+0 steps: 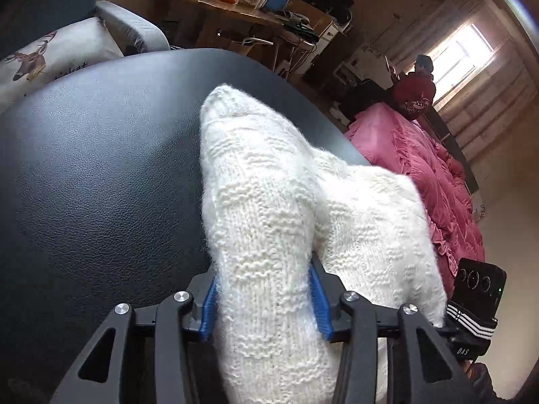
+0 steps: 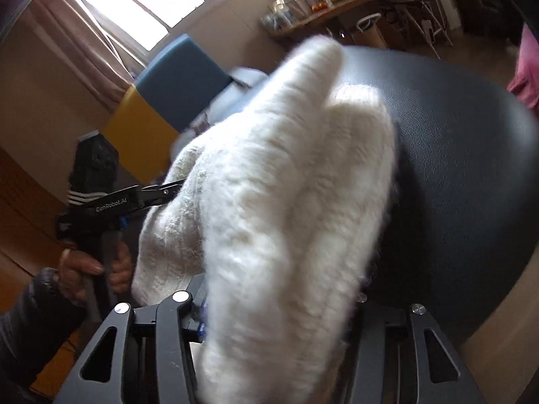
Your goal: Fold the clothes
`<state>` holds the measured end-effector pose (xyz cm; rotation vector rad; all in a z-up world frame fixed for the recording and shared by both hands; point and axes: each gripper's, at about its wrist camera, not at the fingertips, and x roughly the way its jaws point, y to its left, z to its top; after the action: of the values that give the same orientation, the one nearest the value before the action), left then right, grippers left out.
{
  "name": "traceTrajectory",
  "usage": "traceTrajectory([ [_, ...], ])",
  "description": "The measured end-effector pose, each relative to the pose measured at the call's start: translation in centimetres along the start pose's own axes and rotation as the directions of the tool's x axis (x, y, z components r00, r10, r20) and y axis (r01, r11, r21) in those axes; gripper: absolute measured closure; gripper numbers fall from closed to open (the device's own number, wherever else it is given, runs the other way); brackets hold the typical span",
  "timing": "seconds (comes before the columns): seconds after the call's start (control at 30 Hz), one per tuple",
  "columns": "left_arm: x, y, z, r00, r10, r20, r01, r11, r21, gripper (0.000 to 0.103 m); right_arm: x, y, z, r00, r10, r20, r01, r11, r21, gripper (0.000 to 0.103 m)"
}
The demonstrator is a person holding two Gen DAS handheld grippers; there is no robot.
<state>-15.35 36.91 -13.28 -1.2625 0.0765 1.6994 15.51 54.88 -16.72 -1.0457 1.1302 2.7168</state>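
Tools (image 1: 262, 298) (image 2: 279, 316) both grip white knit (image 1: 256, 181).

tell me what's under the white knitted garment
Under the white knitted garment a dark leather-like surface shows around it. The part directly beneath is covered, so anything lying there cannot be seen.
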Motion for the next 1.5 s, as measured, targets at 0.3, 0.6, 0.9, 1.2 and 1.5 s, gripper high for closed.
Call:
traceTrajectory([
  [0.3,-6.9,-1.7,0.7,0.981,0.055,0.187,-0.066,0.997,0.050,0.060,-5.0,1.3,0.3,0.992,-0.095,0.081,0.100,0.993,-0.060,0.035],
  [0.6,-4.8,-5.7,-1.4,0.982,0.126,0.142,-0.149,0.974,0.168,0.060,-3.5,10.2,3.6,0.993,-0.076,0.090,0.110,0.876,-0.470,0.041],
  [0.9,-1.5,-6.4,-4.8,0.954,0.253,0.164,-0.280,0.945,0.168,0.059,3.7,6.6,1.8,0.992,-0.127,0.003,0.121,0.938,-0.324,0.054],
  [1.2,-6.8,-8.8,-7.0,0.906,0.347,0.243,-0.377,0.922,0.087,0.058,1.6,11.2,2.8,0.966,-0.232,0.117,0.256,0.922,-0.290,0.039],
  [1.5,-13.4,-12.2,-9.4,0.737,0.575,0.355,-0.609,0.793,-0.021,0.058,1.2,18.3,2.4,0.852,-0.430,0.299,0.511,0.808,-0.293,0.018],
])
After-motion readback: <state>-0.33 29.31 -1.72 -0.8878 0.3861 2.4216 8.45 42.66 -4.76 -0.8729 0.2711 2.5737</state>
